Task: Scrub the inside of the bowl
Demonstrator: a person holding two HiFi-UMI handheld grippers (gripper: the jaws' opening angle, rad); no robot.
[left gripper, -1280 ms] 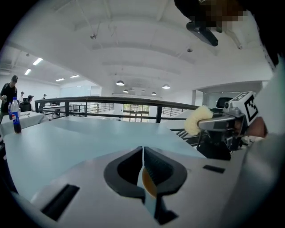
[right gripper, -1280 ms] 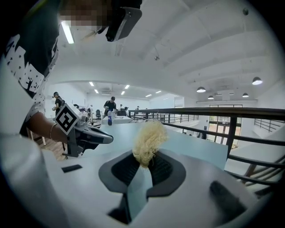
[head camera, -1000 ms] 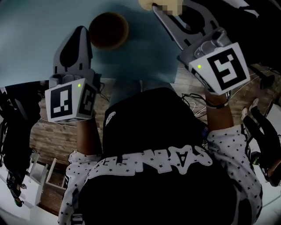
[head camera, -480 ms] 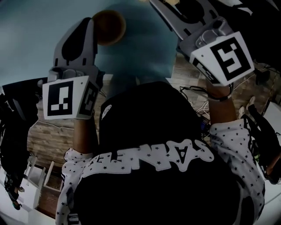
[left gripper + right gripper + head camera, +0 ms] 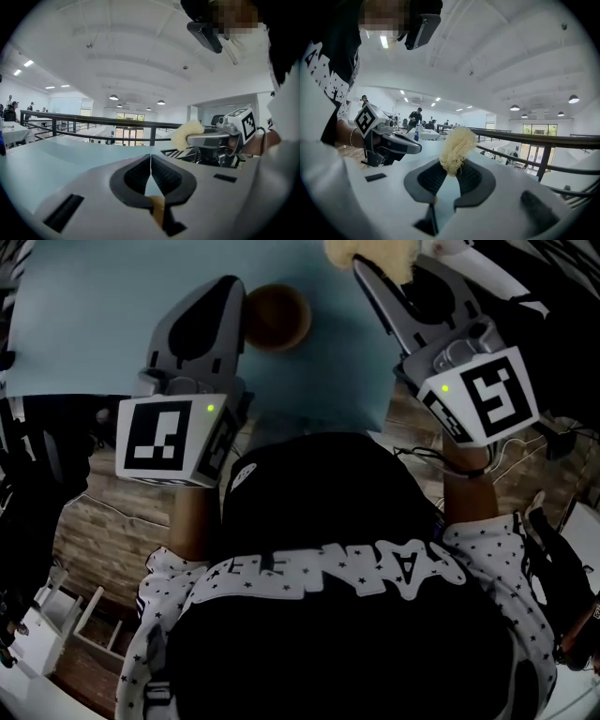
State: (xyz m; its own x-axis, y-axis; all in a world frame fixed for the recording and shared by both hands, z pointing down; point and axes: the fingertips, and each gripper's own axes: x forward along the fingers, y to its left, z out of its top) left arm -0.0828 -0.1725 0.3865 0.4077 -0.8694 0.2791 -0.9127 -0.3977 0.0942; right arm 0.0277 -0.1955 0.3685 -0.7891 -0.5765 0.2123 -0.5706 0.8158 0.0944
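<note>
1. The right gripper (image 5: 449,174) pinches a pale, stringy scrubber (image 5: 457,143) between its jaw tips, and the tuft stands up above them.
2. The left gripper (image 5: 150,161) has its jaws pressed together with nothing between them.
3. Both grippers are held up side by side. They look out across the room rather than down at the work, and each shows in the other's view.
4. The bowl (image 5: 277,315) is brown and stands upright on the light blue table (image 5: 75,324), towards its far side. In the head view it lies between the two grippers, nearer the left one.
5. The left gripper overlaps the bowl's left edge in the head view, and contact cannot be told there. Its own view shows no bowl at the jaws, so the bowl is not gripped.
6. The bowl's inside is dark and looks empty. No water, foam or food shows, though it is small and dim.
7. The tool is in hand, but scrubbing appears not yet begun, as the scrubber sits right of the bowl and apart from it.
8. What is left is to lower the scrubber into the bowl and rub its wall and bottom, probably with the left gripper steadying it.
</note>
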